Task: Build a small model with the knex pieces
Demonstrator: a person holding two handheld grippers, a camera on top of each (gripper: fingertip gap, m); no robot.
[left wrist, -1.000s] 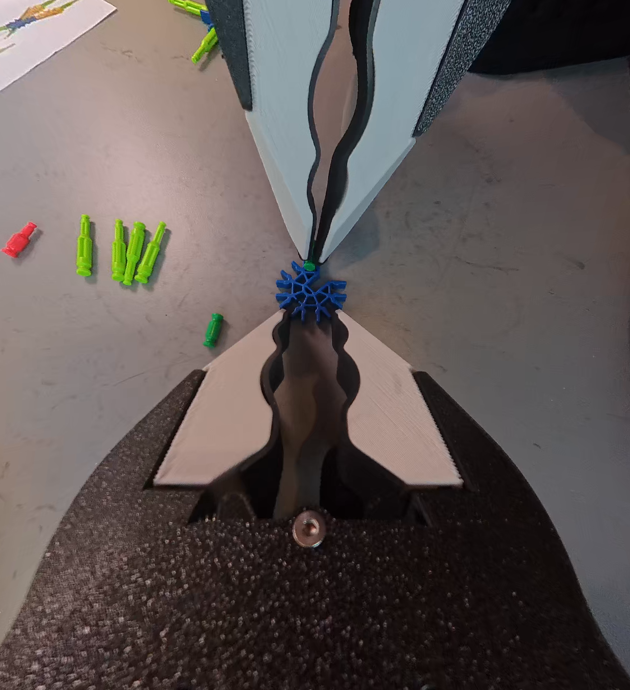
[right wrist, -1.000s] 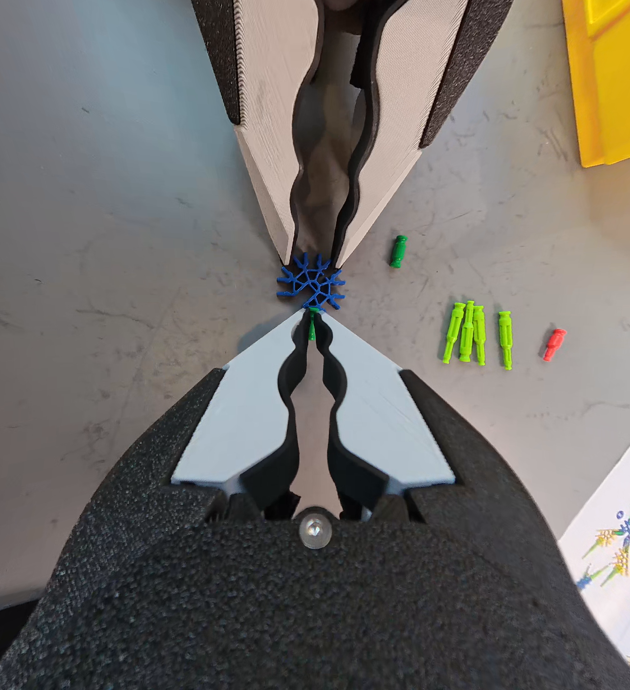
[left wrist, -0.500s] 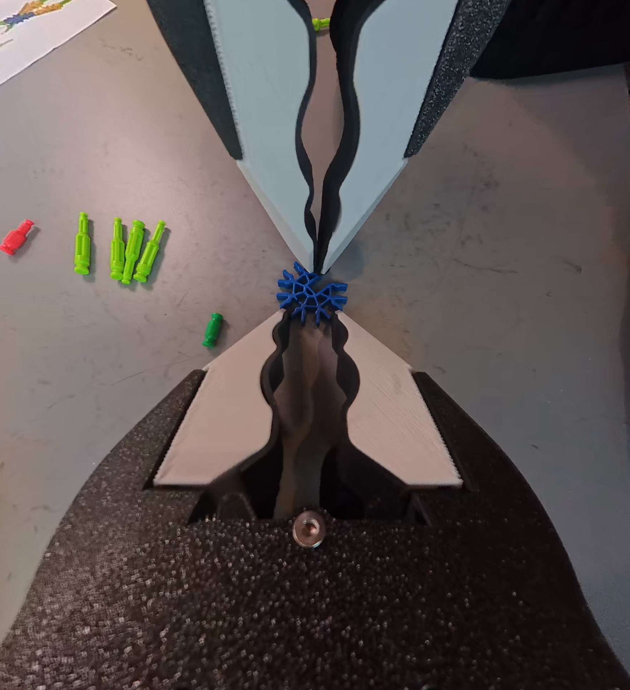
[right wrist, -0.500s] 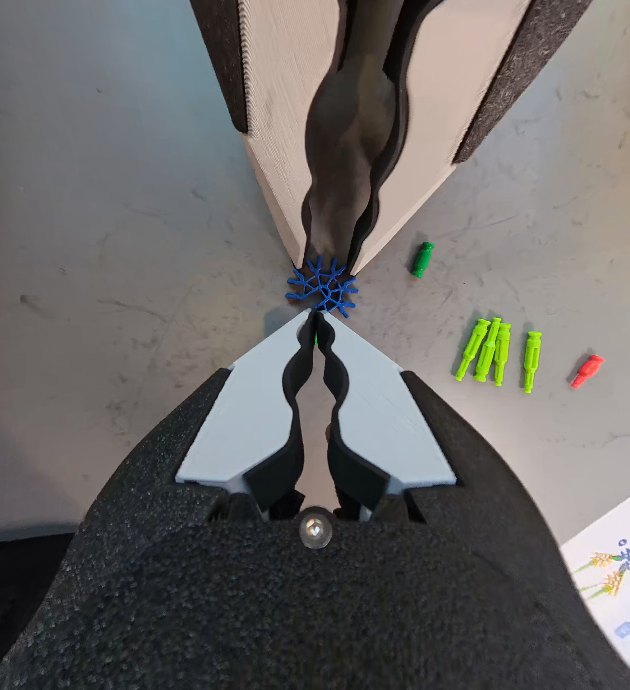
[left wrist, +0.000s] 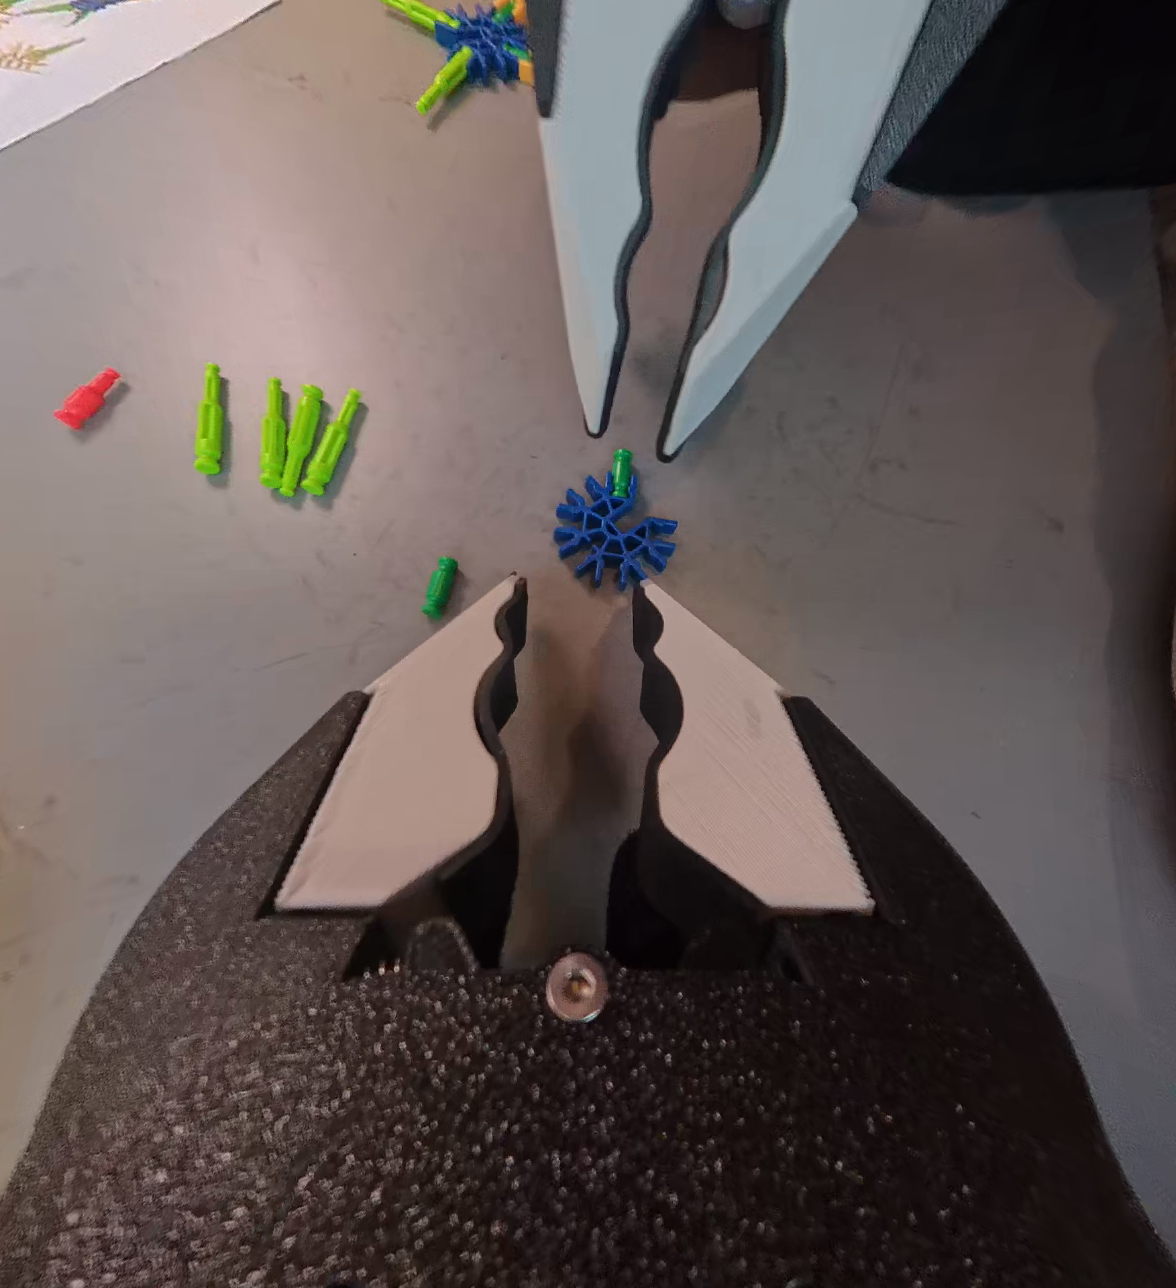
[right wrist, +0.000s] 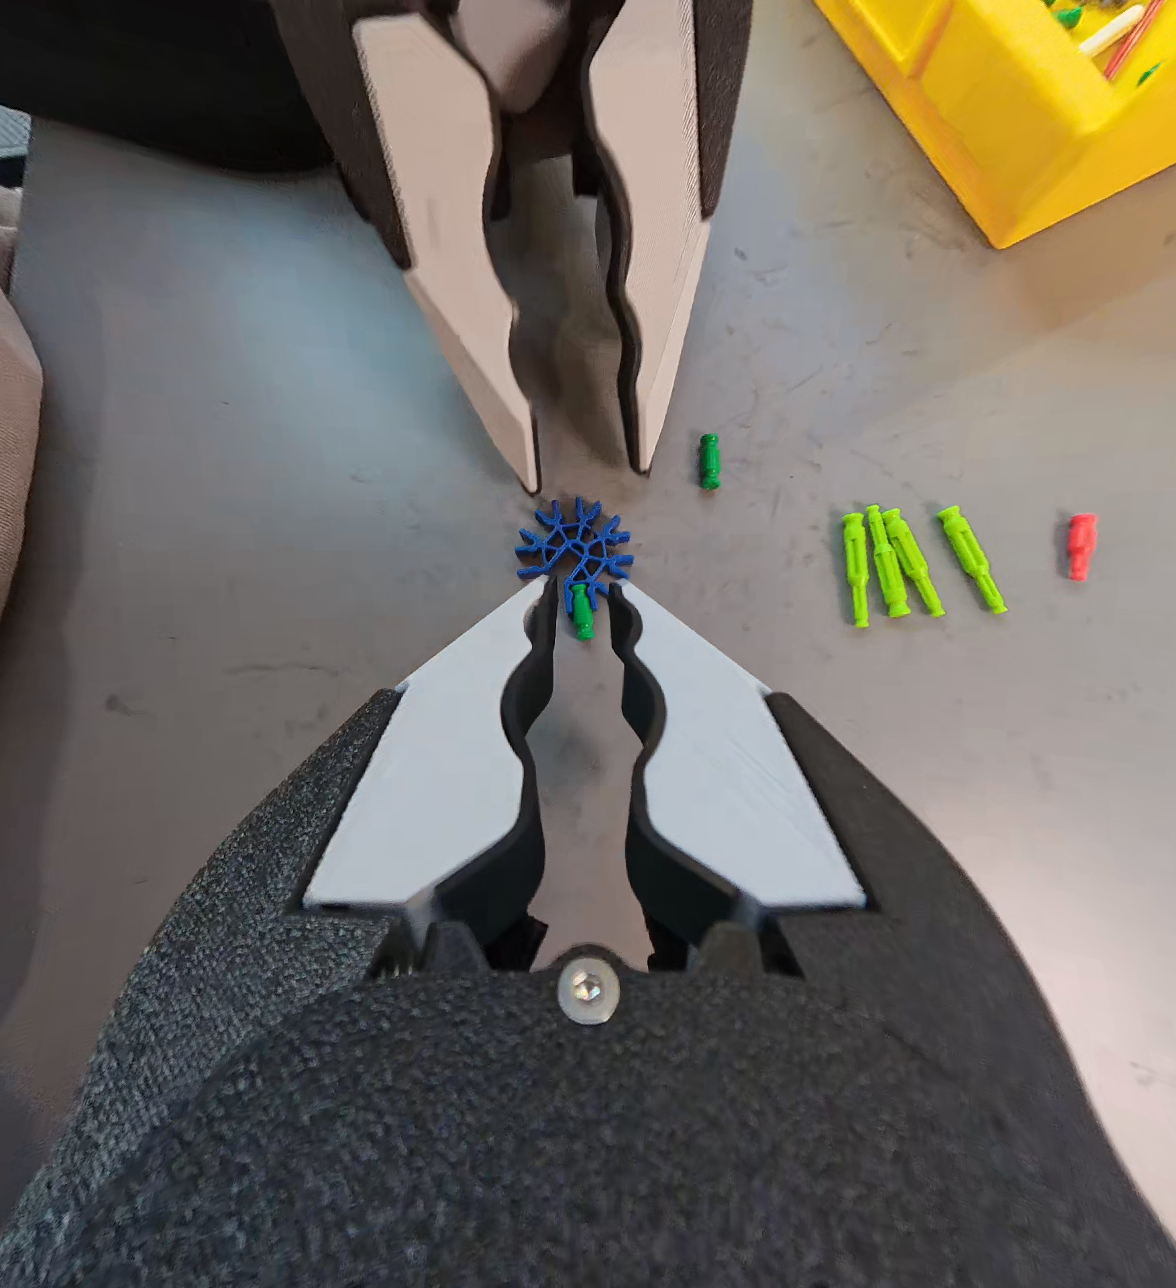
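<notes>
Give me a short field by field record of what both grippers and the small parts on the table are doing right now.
left gripper: jaws open, holding nothing, tips beside the blue snowflake connector
right gripper: jaws open, either side of the short dark green rod
short dark green rod: plugged into the connector's edge
table: one loose dark green rod, four light green rods, one red piece

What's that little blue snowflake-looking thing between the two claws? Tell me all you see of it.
The blue snowflake piece looks like thin plastic: a round, flat openwork disc with forked prongs around its rim. It lies flat on the grey table. A short dark green peg is plugged into one rim slot. Both open grippers flank it without gripping it.
</notes>
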